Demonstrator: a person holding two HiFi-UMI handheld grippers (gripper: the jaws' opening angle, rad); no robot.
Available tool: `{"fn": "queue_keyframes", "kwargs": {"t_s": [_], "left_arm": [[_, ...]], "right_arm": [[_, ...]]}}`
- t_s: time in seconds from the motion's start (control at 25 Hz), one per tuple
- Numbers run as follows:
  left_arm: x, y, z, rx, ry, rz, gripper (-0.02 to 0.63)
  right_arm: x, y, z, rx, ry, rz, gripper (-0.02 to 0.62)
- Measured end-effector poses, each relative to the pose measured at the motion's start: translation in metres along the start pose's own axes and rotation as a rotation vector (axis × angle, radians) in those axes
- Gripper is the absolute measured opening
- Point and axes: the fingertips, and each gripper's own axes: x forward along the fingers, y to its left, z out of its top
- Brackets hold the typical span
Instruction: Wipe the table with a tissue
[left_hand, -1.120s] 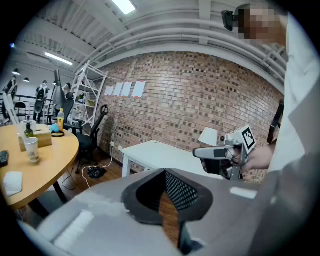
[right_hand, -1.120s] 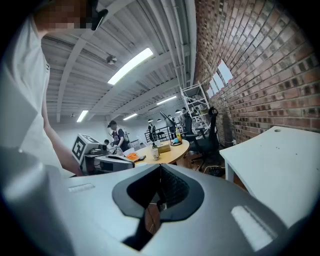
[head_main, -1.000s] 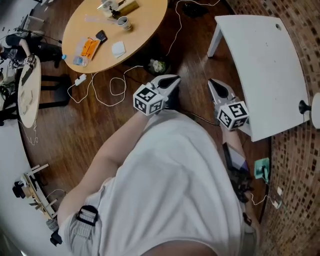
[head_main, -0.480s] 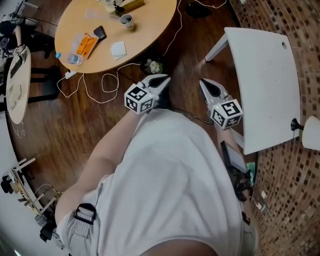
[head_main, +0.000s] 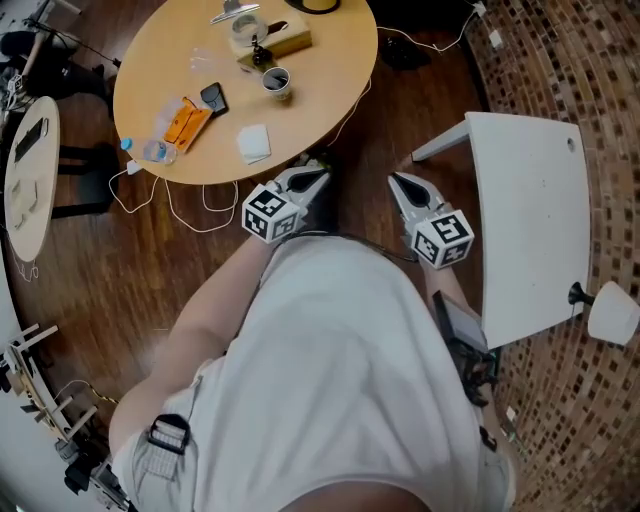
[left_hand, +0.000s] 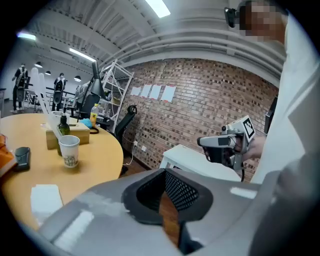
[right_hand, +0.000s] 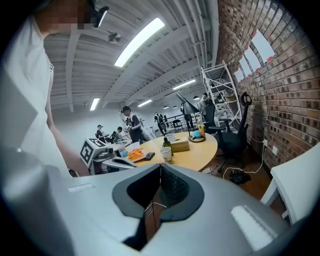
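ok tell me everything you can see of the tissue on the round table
The tissue is a white, roughly square folded piece that looks like soft paper. It lies flat on the light wooden round table, near the edge closest to the person. It sits apart from the orange packet and the paper cup. Only the tabletop touches it.

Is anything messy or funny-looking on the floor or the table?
White cables lie in loose loops across the wooden floor beside the round table, where feet could catch them. Nothing looks spilled; the paper cup stands upright.
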Motion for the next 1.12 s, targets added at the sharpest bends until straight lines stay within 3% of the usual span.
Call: {"fn": "queue_keyframes", "kwargs": {"t_s": [0.16,0.36,0.56,0.68,0.76,0.92,1.12], "left_arm": [[-0.018,0.046,0.013,-0.021,-0.024,0.034,0.005],[-0.046,0.101,-0.004,-0.01,0.041,0.113,0.005],[-0.069,0.163,-0.031,0.141,0.228,0.246,0.006],[-0.076,0.203,-0.044,0.212,0.353,0.287,0.006],[-0.076,0.222,-0.053,0.254,0.43,0.278,0.008],[-0.07,0.242,-0.07,0.323,0.584,0.213,0.12],[-0.066,0.256,-0.095,0.397,0.789,0.127,0.175]], "right_arm": [[0.041,0.001,0.022,-0.026,0.015,0.022,0.008],[0.084,0.008,0.039,-0.047,0.043,0.069,0.008],[0.105,0.008,0.037,-0.049,0.081,0.105,0.008],[0.108,0.005,0.038,-0.046,0.091,0.104,0.009],[0.106,0.0,0.037,-0.035,0.096,0.085,0.008],[0.096,-0.015,0.036,-0.011,0.09,0.034,0.009],[0.088,-0.025,0.032,0.015,0.09,-0.011,0.008]]}}
